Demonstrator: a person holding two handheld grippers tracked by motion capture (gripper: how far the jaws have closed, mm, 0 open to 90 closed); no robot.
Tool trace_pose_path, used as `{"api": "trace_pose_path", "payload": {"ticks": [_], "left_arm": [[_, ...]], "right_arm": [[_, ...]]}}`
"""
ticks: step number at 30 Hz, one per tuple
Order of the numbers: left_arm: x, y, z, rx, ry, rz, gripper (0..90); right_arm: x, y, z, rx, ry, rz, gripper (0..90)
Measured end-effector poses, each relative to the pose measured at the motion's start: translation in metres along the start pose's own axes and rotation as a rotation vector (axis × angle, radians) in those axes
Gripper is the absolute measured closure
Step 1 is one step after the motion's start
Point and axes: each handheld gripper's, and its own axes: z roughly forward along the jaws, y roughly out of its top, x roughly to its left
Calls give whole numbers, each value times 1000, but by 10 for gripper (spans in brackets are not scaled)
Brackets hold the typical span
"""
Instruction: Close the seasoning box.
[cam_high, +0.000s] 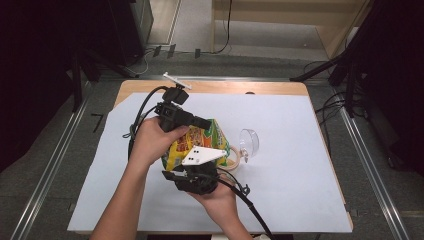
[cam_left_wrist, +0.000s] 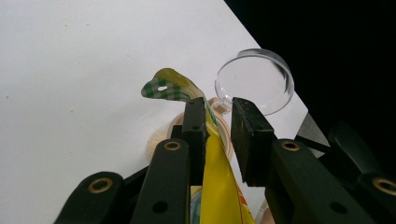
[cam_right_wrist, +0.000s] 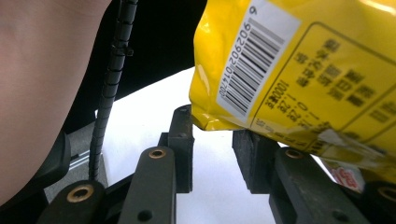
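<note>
A yellow, green and orange snack bag (cam_high: 200, 141) is held tilted above the white sheet. My left gripper (cam_high: 204, 121) comes in from the left, and the bag (cam_left_wrist: 219, 196) runs between its jaws. The bag lies against one pad and fills the gap near the base. Its green-checked top flap (cam_left_wrist: 169, 87) sticks out past the tips, over a tan round jar (cam_left_wrist: 159, 140). My right gripper (cam_right_wrist: 212, 135) sits under the bag (cam_right_wrist: 299, 65). Its jaws are apart, and the bag's barcode corner rests at their tips. In the high view that gripper (cam_high: 196, 176) is in the nearer hand.
A clear round lid (cam_high: 248, 142) lies on its side just right of the tan jar (cam_high: 232, 161). The white sheet (cam_high: 290, 190) covers most of the wooden table. Black cables trail from both grippers. Dark stands and metal floor rails flank the table.
</note>
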Motion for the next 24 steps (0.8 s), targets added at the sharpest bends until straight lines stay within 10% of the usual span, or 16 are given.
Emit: {"api": "trace_pose_path", "payload": {"ticks": [24], "left_arm": [[-1,0,1,1,-4,-1,763]], "right_arm": [[1,-1,0,-3,-9,-17,728]]}}
